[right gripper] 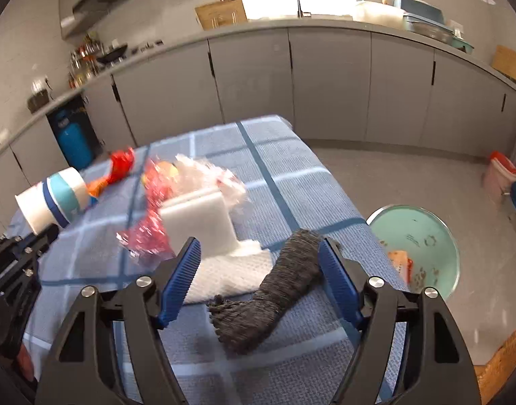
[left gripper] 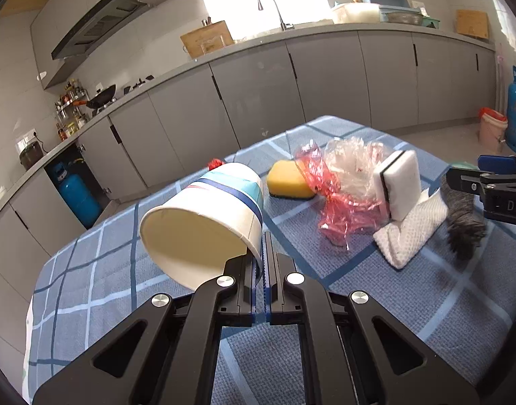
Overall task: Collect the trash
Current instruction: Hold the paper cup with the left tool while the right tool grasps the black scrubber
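**Cup lifted, sock between the jaws**

Left gripper [left gripper: 264,253] — jaws pressed together on the rim of a paper cup [left gripper: 204,216], white with blue and teal bands. The cup is tipped on its side, mouth toward the camera, held above the worktop [left gripper: 106,270], which is covered in a blue checked cloth.

Right gripper [right gripper: 261,263] — jaws spread wide, blue pads on either side of a grey sock [right gripper: 278,290] lying on the cloth. One pad sits just beside the sock's far end; whether it touches cannot be told.

Middle of the worktop: crumpled red and clear plastic wrap [left gripper: 342,185], a yellow sponge [left gripper: 288,182] just beside it, a white sponge [left gripper: 398,185] standing upright on a folded white cloth [left gripper: 410,233]. A red-orange wrapper [right gripper: 118,165] lies beyond the cup, near the far edge.

On the floor past the worktop's right edge, a pale green basin [right gripper: 423,236] with scraps in it. Grey kitchen cabinets [left gripper: 258,87] behind.
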Demonstrator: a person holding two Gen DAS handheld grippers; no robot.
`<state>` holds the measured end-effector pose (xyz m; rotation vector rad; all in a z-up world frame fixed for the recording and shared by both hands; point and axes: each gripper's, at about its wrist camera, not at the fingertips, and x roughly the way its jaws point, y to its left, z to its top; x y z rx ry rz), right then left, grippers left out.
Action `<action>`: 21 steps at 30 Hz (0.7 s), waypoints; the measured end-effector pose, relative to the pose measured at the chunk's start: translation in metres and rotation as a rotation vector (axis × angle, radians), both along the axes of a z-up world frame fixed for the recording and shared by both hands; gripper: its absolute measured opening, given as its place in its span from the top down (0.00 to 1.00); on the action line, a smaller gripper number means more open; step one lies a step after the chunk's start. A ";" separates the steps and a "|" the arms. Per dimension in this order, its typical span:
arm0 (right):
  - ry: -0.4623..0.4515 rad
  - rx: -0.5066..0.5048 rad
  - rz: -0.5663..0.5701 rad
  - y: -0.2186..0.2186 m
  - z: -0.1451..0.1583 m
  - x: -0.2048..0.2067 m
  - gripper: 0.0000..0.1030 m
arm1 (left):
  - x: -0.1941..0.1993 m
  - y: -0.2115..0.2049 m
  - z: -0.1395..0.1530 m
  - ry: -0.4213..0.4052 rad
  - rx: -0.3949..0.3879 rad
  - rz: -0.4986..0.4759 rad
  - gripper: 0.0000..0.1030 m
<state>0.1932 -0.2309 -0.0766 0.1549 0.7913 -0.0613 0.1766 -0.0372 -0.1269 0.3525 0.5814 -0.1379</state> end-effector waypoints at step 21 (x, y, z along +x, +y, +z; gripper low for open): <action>0.042 0.054 0.064 -0.001 -0.010 -0.028 0.91 | -0.011 -0.004 0.010 -0.026 -0.005 -0.019 0.96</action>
